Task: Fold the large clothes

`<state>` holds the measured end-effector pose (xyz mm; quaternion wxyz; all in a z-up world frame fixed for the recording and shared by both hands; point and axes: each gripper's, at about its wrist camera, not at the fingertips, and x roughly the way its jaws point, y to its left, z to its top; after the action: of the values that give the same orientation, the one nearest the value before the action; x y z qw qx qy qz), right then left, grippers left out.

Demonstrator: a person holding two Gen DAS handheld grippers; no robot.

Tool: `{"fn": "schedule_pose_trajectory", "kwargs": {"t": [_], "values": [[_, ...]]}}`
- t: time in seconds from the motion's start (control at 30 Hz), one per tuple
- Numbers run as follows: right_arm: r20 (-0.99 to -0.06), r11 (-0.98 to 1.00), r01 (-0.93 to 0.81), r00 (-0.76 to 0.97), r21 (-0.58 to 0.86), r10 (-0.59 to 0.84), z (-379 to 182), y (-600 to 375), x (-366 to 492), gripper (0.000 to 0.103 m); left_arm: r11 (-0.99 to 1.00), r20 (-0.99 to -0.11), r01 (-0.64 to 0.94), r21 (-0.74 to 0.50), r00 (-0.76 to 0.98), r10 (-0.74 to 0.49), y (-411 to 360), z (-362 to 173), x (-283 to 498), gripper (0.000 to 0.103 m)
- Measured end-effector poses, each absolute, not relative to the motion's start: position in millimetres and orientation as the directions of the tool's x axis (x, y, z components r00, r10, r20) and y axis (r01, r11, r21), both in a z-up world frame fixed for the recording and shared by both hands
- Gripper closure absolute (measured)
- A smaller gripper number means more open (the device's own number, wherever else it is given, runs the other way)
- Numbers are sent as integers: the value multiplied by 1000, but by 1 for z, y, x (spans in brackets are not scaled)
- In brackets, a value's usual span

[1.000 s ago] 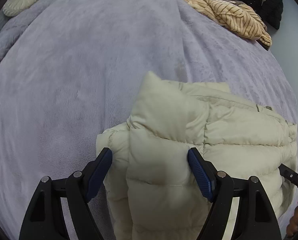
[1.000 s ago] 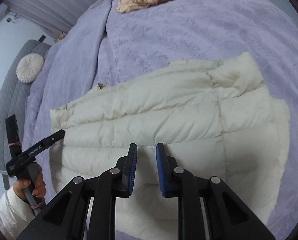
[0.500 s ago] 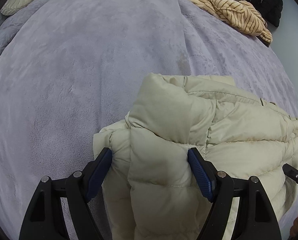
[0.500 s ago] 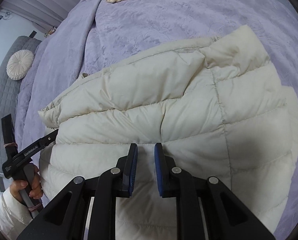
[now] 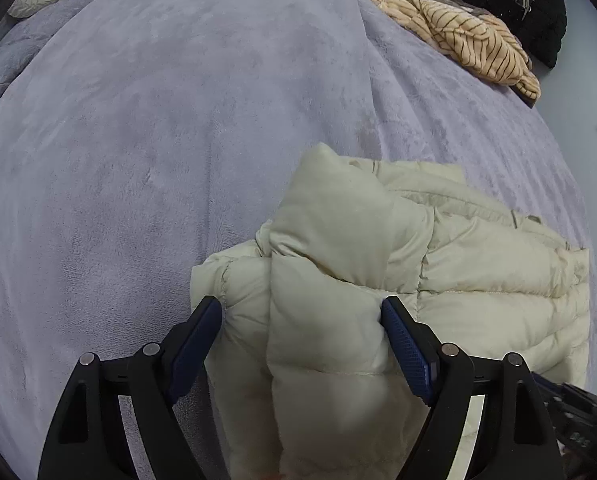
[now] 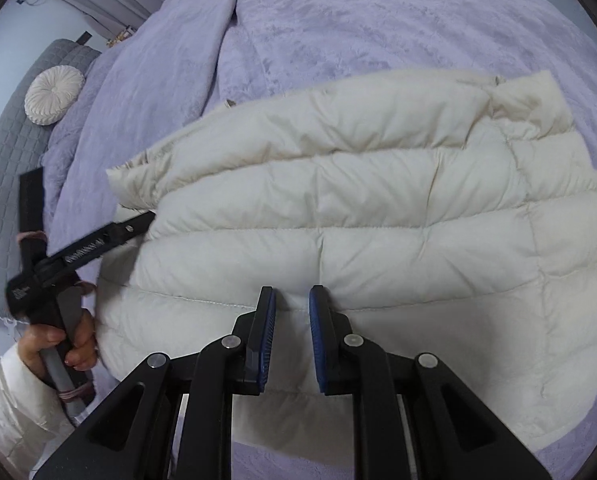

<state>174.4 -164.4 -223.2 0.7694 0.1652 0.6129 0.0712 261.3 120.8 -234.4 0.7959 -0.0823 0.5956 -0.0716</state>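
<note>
Jacket: cream puffer jacket (image 6: 358,216) lies on the bed (image 5: 178,140), near edge, already folded into a thick stack; collar end at left, hem end at right.
Change: vs 1 s ago the stack has been carried farther onto the bed & fills more of the right view; fold now looks doubled over, so prob. the last fold is settling.
Left hand-held gripper (image 5: 302,324): jaws wide apart, straddling the bulky collar-end fold; pads touch the padding at both sides, not squeezing much. Held it like this through all three moments.
Right hand-held gripper (image 6: 292,320): jaws nearly closed, narrow gap; whether cloth is pinched between them, cannot tell. Tips sit on the near edge of the stack.
Pose: left tool comes in low from the left end, person's hand (image 6: 64,344) on the grip; right tool points across the stack from the near side.
Other: striped garment (image 5: 466,36) & black garment (image 5: 526,4) far right, round cushion (image 6: 54,94) far left, well apart from jacket.
</note>
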Motion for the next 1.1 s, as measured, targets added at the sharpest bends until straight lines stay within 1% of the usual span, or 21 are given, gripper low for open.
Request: {"fn": "schedule_pose_trajectory", "kwargs": {"t": [0.03,0.07,0.1,0.2,0.33,0.47,0.57,0.63,0.77,0.93,1.03,1.1], "values": [[-925,940,87,229,331,304,-233,-163,174,86,973,-928,14,-231,298,-224,127,-228,259,13],[-929,944,81,221,321,297,-242,-162,174,86,971,-921,10,-239,316,-230,134,-221,257,2],[-930,944,83,215,320,297,-249,-162,174,86,969,-911,0,-245,343,-231,144,-213,253,0],[-922,931,102,213,351,324,-262,-169,175,86,943,-890,-26,-332,340,-304,179,-207,244,0],[-904,908,126,219,400,368,-268,-178,174,86,849,-840,-105,-519,247,-483,215,-232,238,0],[-909,916,116,219,384,353,-269,-179,173,86,727,-733,-115,-677,186,-654,214,-261,234,0],[-911,917,120,216,382,351,-270,-180,172,86,616,-624,-98,-781,163,-765,202,-270,236,0],[-912,917,121,213,381,351,-269,-178,171,86,586,-592,-85,-806,140,-794,192,-275,241,0],[-917,921,121,205,370,342,-266,-171,173,86,585,-590,-77,-808,101,-801,176,-277,248,0],[-916,918,127,206,375,345,-267,-169,174,86,557,-552,1,-830,138,-822,167,-240,246,0],[-912,915,131,210,382,351,-269,-171,174,86,589,-575,82,-804,147,-805,154,-216,246,0],[-910,911,138,212,389,357,-270,-173,173,86,629,-616,130,-767,129,-777,142,-214,247,0]]}}
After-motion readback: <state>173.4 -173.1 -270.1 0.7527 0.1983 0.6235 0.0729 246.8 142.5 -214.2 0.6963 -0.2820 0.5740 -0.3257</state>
